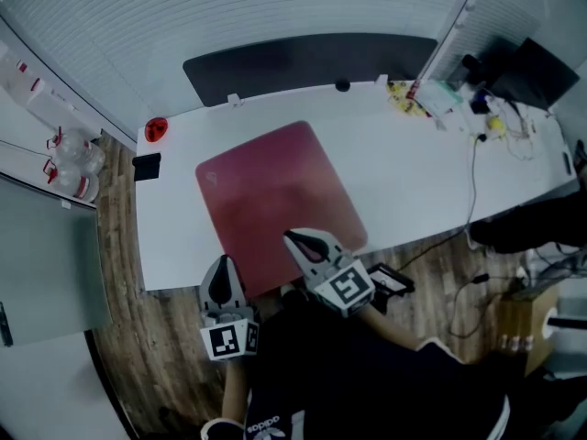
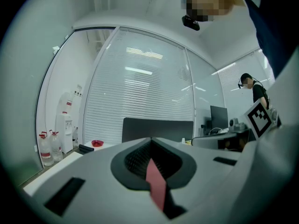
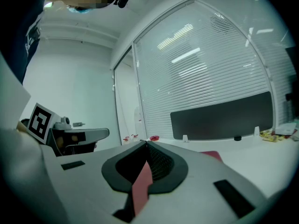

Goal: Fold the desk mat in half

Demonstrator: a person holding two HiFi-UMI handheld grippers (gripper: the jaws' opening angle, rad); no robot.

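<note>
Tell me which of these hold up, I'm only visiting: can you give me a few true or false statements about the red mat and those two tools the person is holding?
1. The desk mat is red and lies on a white table. True.
2. The desk mat is already folded in half. False: it lies spread flat in a single layer.
3. The left hand-held gripper and the right hand-held gripper each pinch the mat's near edge. True: a red strip shows between each one's closed jaws.
4. A small red object sits at the table's near right corner. False: it sits at the far left corner.
</note>
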